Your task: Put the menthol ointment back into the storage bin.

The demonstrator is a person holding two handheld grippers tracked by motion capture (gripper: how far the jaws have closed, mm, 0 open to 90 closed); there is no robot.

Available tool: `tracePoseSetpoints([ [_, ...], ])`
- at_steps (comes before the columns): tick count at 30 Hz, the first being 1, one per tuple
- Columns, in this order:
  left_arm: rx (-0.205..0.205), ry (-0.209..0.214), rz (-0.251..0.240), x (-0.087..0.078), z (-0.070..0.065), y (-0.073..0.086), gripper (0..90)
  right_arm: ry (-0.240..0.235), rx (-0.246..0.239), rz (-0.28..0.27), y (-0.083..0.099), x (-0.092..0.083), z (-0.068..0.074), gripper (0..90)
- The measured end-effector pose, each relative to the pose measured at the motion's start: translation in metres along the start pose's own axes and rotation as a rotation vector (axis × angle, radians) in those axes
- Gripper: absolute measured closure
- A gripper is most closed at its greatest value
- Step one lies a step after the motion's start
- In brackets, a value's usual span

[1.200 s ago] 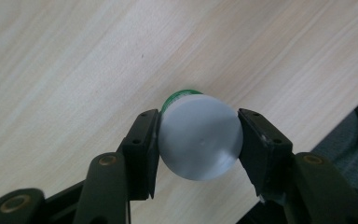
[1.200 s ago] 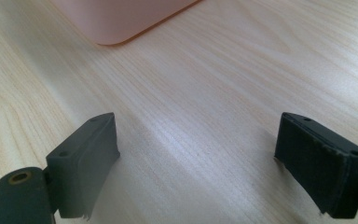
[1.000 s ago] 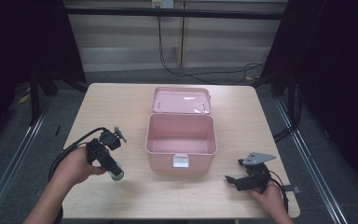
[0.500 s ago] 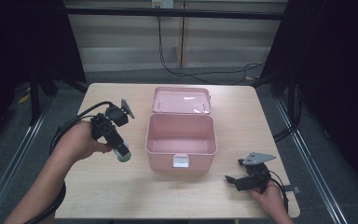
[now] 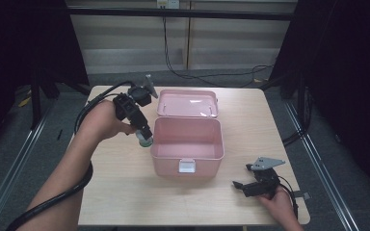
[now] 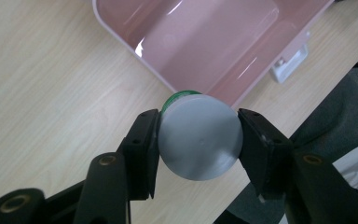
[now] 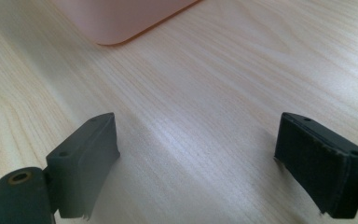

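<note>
High view, left tool [image 5: 145, 139] carried bottle [image 5: 146, 140] to box [image 5: 187, 144] rim

Light wooden table [image 5: 125, 192], black cables [image 5: 183, 67] on grey floor [image 5: 43, 144], dark curtains [image 5: 19, 43]

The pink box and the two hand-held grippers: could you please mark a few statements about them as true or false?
1. The pink box stands open with its lid laid back. True.
2. The left hand-held gripper is empty. False: it is shut on a grey-capped bottle.
3. The right hand-held gripper is open above bare table. True.
4. The bottle already lies inside the box. False: it is held just outside the box's left wall.
5. The box's latch faces the person. True.
</note>
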State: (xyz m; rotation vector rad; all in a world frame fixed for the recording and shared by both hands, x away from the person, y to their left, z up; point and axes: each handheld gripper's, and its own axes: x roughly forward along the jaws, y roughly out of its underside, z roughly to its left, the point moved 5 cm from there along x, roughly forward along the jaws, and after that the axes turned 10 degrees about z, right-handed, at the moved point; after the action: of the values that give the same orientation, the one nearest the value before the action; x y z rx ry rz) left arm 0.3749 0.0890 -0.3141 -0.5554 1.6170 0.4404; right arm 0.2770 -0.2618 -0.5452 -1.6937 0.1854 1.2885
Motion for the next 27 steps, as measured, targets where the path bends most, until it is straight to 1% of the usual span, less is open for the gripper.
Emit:
tracePoseSetpoints([
  [3, 0.009, 0.0, -0.002, -0.003, -0.005, -0.012, 50.6, 0.0, 0.0, 0.0, 0.0, 0.0, 0.0, 12.5],
  [4, 0.014, 0.004, -0.004, -0.005, -0.007, -0.018, 50.6, 0.0, 0.0, 0.0, 0.0, 0.0, 0.0, 12.5],
  [5, 0.014, 0.004, -0.004, -0.005, -0.007, -0.018, 50.5, 0.0, 0.0, 0.0, 0.0, 0.0, 0.0, 12.5],
  [6, 0.017, 0.002, -0.005, -0.006, -0.008, -0.025, 50.6, 0.0, 0.0, 0.0, 0.0, 0.0, 0.0, 12.6],
  [7, 0.017, 0.002, -0.005, -0.006, -0.008, -0.025, 50.6, 0.0, 0.0, 0.0, 0.0, 0.0, 0.0, 12.6],
  [10, 0.008, 0.0, -0.007, -0.006, -0.009, -0.036, 50.6, 0.0, 0.0, 0.0, 0.0, 0.0, 0.0, 12.5],
  [12, 0.01, -0.002, -0.006, -0.006, -0.009, -0.041, 50.6, 0.0, 0.0, 0.0, 0.0, 0.0, 0.0, 12.6],
  [13, 0.01, -0.002, -0.006, -0.006, -0.009, -0.041, 50.6, 0.0, -0.002, 0.001, 0.0, 0.0, 0.0, 12.5],
  [14, 0.006, -0.007, -0.011, -0.004, -0.009, -0.045, 50.6, 0.0, -0.002, 0.001, 0.0, 0.0, 0.0, 12.5],
  [16, 0.006, -0.008, -0.011, -0.003, -0.009, -0.048, 50.6, 0.0, -0.002, 0.001, 0.0, 0.0, 0.0, 12.6],
  [17, 0.004, -0.017, -0.013, -0.001, -0.01, -0.053, 50.6, 0.0, -0.002, 0.001, 0.0, 0.0, 0.0, 12.5],
  [18, 0.004, -0.017, -0.013, -0.001, -0.01, -0.053, 50.6, 0.0, -0.002, 0.001, 0.0, 0.0, 0.0, 12.5],
  [19, -0.003, -0.021, -0.018, 0.0, -0.01, -0.055, 50.6, 0.0, -0.002, 0.001, 0.0, 0.0, 0.0, 12.5],
  [20, 0.002, -0.026, -0.018, 0.001, -0.011, -0.058, 50.6, 0.0, -0.002, 0.0, 0.0, 0.0, 0.0, 12.5],
  [21, -0.001, -0.021, -0.027, 0.003, -0.011, -0.062, 50.6, 0.0, -0.002, 0.0, 0.0, 0.0, 0.0, 12.5],
  [22, -0.001, -0.021, -0.027, 0.003, -0.011, -0.062, 50.6, 0.0, -0.002, 0.0, 0.0, 0.0, 0.0, 12.5],
  [23, -0.006, -0.028, -0.031, 0.006, -0.012, -0.067, 50.6, 0.0, -0.002, 0.0, 0.0, 0.0, 0.0, 12.5],
  [24, -0.006, -0.028, -0.031, 0.006, -0.012, -0.067, 50.6, 0.0, -0.002, 0.0, 0.0, 0.0, 0.0, 12.5],
  [25, -0.014, -0.032, -0.029, 0.007, -0.012, -0.069, 50.6, 0.0, -0.002, 0.001, 0.0, 0.0, 0.0, 12.5],
  [26, -0.016, -0.021, -0.031, 0.012, -0.012, -0.073, 50.6, 0.0, -0.002, 0.001, 0.0, 0.0, 0.0, 12.6],
  [27, -0.016, -0.021, -0.031, 0.012, -0.012, -0.073, 50.6, 0.0, -0.002, 0.001, 0.0, 0.0, 0.0, 12.6],
])
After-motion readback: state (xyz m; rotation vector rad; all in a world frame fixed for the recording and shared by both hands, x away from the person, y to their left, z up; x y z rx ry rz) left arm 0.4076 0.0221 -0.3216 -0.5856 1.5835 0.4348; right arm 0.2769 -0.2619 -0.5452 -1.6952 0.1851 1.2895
